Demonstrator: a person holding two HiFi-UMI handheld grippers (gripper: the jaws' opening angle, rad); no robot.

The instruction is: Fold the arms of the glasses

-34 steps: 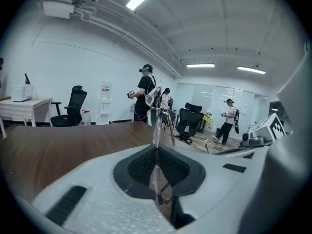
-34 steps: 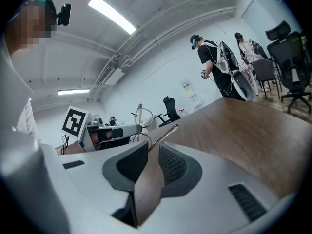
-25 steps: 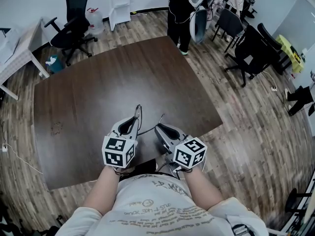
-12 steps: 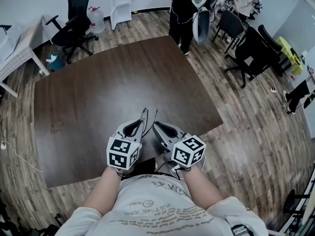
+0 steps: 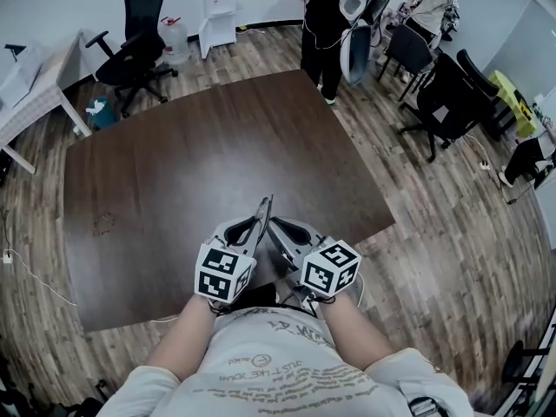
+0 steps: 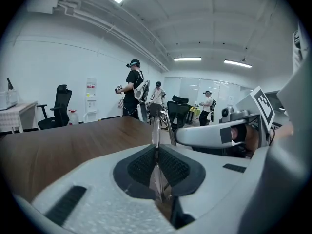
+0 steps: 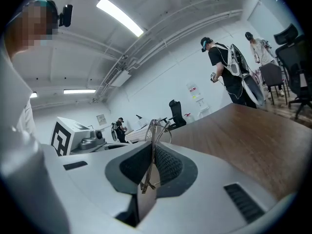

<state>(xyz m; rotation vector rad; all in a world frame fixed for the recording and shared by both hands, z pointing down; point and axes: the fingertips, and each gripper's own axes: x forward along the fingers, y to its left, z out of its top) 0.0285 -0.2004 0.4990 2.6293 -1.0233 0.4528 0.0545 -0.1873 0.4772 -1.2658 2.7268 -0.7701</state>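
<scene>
I hold thin wire-framed glasses (image 5: 266,208) in the air over the near edge of the dark brown table (image 5: 191,155), between my two grippers, which nearly touch. My left gripper (image 5: 257,221) is shut on the glasses (image 6: 156,126), whose frame stands edge-on between its black pads (image 6: 141,165). My right gripper (image 5: 273,225) is closing, and the glasses' thin arms (image 7: 154,130) are pinched between its pads (image 7: 168,165). In the left gripper view, the right gripper (image 6: 219,133) lies close on the right.
A person (image 5: 323,24) carrying gear stands at the table's far edge, with others behind. Black office chairs stand at the back left (image 5: 130,42) and right (image 5: 443,94). A white desk (image 5: 35,85) is at the far left, and wood floor surrounds the table.
My left gripper has moved right, up against the right gripper. The glasses' two arms, spread apart before, now lie together in one line between the grippers.
</scene>
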